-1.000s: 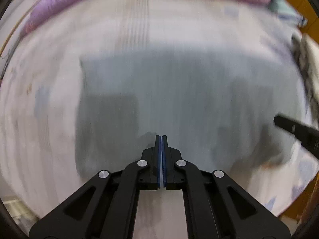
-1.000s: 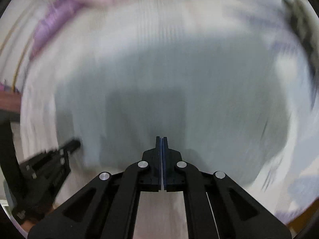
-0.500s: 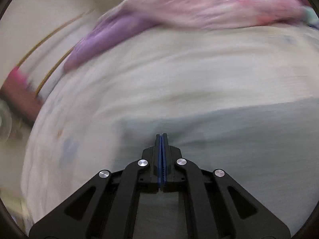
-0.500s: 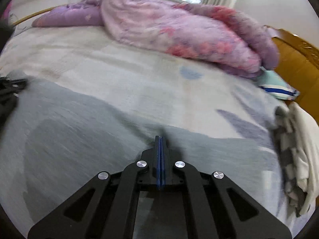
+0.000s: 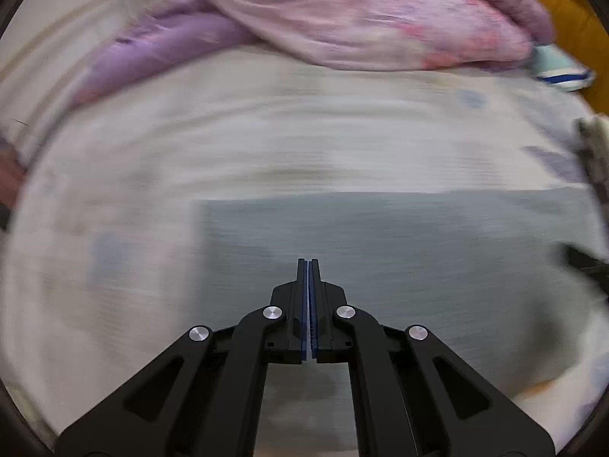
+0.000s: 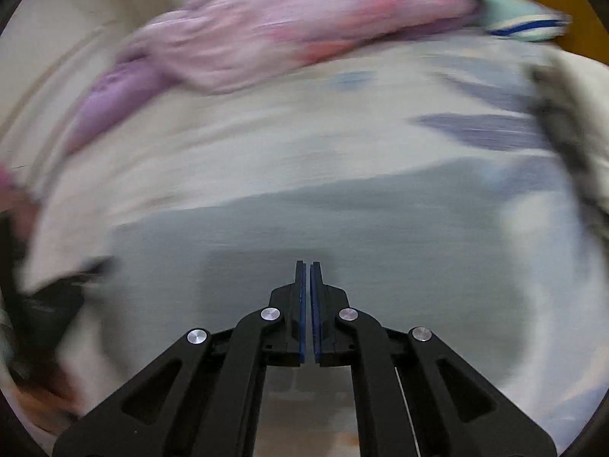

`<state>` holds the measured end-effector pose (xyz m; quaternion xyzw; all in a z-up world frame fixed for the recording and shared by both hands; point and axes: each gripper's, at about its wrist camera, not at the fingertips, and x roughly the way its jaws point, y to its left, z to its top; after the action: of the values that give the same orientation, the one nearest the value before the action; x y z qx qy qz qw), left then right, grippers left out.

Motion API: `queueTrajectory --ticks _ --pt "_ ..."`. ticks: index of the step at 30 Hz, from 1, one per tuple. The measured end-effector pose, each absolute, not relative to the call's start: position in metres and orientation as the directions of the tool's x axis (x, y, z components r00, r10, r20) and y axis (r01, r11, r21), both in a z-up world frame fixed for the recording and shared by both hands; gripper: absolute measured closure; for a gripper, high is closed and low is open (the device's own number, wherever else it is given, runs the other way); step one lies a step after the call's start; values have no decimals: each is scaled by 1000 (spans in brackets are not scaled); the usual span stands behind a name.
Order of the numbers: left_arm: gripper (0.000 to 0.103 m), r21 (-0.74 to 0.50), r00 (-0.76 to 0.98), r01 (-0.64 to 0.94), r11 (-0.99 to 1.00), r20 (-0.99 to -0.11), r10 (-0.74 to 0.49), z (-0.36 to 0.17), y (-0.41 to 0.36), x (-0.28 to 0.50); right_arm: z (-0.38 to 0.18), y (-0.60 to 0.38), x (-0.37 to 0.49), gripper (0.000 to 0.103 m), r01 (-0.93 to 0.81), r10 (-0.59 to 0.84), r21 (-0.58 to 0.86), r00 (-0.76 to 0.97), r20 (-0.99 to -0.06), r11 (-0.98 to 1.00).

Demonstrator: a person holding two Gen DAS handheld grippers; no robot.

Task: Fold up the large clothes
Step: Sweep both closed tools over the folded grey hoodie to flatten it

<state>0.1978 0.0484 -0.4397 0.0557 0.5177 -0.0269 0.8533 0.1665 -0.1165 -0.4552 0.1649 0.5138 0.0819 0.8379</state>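
A grey garment [image 5: 399, 251] lies flat on the pale bedsheet [image 5: 266, 133], with a straight far edge and a square left corner. My left gripper [image 5: 308, 262] hovers over its left part, shut, with nothing between the blue pads. In the right wrist view the same grey garment [image 6: 380, 228] spreads under my right gripper [image 6: 307, 264], also shut and holding nothing. The tip of the right gripper shows at the right edge of the left wrist view, and the left gripper [image 6: 80, 278] appears blurred at the left of the right wrist view. Both pictures are motion-blurred.
A pink and purple quilt [image 5: 361, 19] is heaped along the far side of the bed. A pale striped pillow [image 6: 525, 15] lies at the far right by the wooden headboard [image 5: 571, 26]. Crumpled dark-and-white clothing [image 6: 571, 144] sits at the right edge.
Both views tilted up toward the quilt half a second ago and have dropped back onto the grey garment. Both grippers stayed shut throughout.
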Motion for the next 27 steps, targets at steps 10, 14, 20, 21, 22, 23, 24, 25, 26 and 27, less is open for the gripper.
queueTrajectory --ticks 10,14,20,21,22,23,24,25,26,27 --pt "101 -72 281 195 978 -951 -126 -470 18 144 -496 -79 143 100 -38 409 409 176 -895 912" --pt "100 -17 199 220 975 -978 -62 -484 27 107 -526 -90 94 103 84 399 401 37 -916 912" --pt "88 6 189 234 972 -981 -40 -456 27 114 -495 -131 86 87 161 367 377 89 -926 912" --pt "79 10 187 230 973 -982 -34 -452 27 117 -487 -140 90 78 165 352 365 103 -930 916" --pt "65 8 192 228 974 -981 -36 -448 27 121 -481 -148 92 55 169 337 353 118 -934 920" --pt "64 10 209 225 974 -977 -38 -442 26 126 -473 -158 94 33 177 319 343 151 -936 922" --pt "64 15 214 224 975 -976 -34 -440 23 128 -465 -169 91 29 185 312 348 199 -929 919" --pt "64 15 213 220 975 -977 -33 -437 21 131 -458 -181 91 23 194 315 363 240 -918 911" --pt "60 9 210 216 976 -977 -37 -434 20 133 -454 -197 95 15 210 326 386 269 -906 898" --pt "57 0 212 214 977 -976 -47 -430 18 137 -452 -209 98 13 227 328 394 278 -903 891"
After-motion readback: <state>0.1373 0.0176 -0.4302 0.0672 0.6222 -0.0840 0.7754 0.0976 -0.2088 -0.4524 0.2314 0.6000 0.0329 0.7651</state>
